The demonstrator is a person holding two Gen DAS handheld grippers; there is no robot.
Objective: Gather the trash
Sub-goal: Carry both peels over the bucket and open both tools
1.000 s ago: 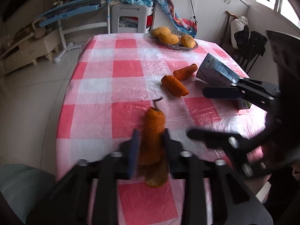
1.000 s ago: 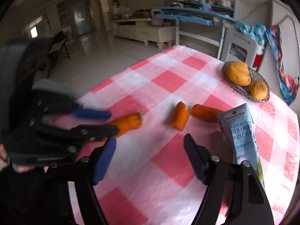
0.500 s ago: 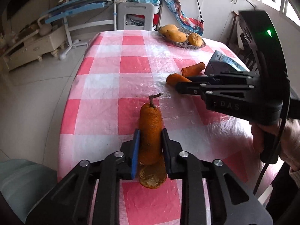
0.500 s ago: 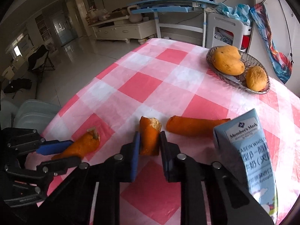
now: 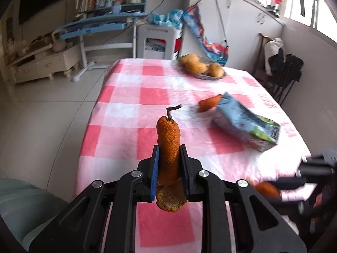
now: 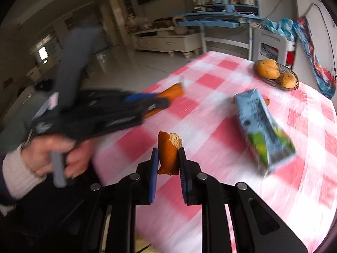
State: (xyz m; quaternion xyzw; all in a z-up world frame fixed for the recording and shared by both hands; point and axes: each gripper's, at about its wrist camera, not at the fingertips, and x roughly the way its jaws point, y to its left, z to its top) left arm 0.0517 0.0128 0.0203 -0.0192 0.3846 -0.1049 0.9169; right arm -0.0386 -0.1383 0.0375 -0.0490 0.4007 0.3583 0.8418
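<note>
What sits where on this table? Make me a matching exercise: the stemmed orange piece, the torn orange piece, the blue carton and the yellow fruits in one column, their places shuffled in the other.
Things:
1. stemmed orange piece
2. torn orange piece
3. blue carton
4. yellow fruits

Places:
A. in the wire basket
B. clamped in the right claw
C. on the checked tablecloth, in no claw
D. clamped in the left claw

Pairs: 1-D, 2-B, 3-C, 4-A.
The right claw has just been closing, and the torn piece is now between its jaws.
</note>
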